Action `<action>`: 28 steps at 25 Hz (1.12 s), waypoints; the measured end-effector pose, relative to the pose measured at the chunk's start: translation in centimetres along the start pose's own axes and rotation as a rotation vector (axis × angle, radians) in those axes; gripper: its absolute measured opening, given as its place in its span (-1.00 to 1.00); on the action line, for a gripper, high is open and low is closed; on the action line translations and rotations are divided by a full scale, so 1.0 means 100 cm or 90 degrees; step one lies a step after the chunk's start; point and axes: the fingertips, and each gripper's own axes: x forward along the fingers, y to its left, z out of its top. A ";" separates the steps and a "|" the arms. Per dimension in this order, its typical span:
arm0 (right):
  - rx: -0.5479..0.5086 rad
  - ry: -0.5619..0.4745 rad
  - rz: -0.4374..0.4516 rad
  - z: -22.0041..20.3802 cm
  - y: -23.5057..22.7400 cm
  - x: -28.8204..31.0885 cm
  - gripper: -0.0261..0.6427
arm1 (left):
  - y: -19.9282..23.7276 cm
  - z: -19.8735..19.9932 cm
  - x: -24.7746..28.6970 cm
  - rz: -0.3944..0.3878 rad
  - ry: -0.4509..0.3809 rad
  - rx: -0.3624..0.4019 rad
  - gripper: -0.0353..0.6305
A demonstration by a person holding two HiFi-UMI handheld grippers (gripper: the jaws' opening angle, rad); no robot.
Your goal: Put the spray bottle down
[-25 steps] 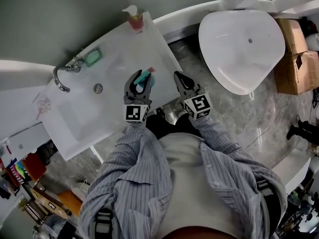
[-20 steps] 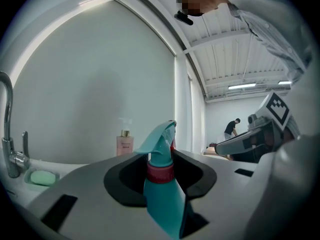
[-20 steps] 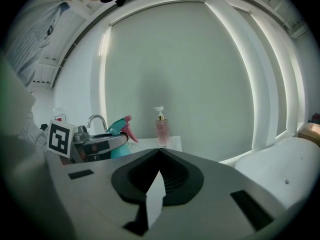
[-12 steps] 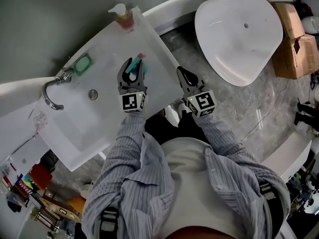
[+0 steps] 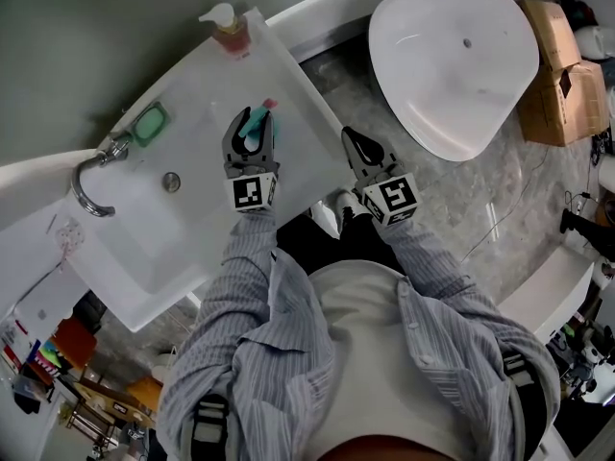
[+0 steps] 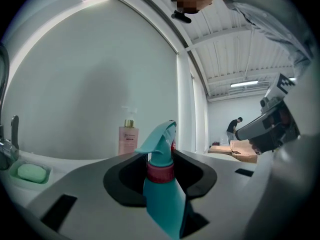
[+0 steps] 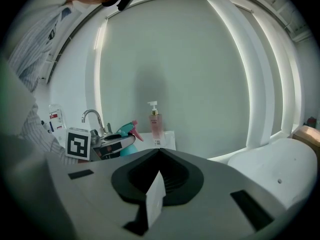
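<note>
The teal spray bottle [image 6: 161, 199] stands upright by its neck in the left gripper [image 5: 252, 134], over the flat right side of the white washbasin top [image 5: 207, 84]. The jaws are just starting to open around it. Its base is hidden, so it may already rest there; release and withdrawal remain. The near edge [image 5: 309, 176] is close, the bowl's drain [image 5: 171, 181] lies to the left, and the pump bottle [image 5: 229, 32] is well apart. The right gripper [image 5: 354, 145] hangs off the counter, jaws together.

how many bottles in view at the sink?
2. Teal spray bottle in the left gripper's opening jaws; pink pump bottle at the sink's back corner. Others may be hidden.
</note>
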 end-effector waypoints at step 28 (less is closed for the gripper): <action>-0.023 -0.018 0.022 0.009 -0.002 -0.042 -0.88 | -0.007 -0.012 -0.051 0.056 0.040 0.002 -0.35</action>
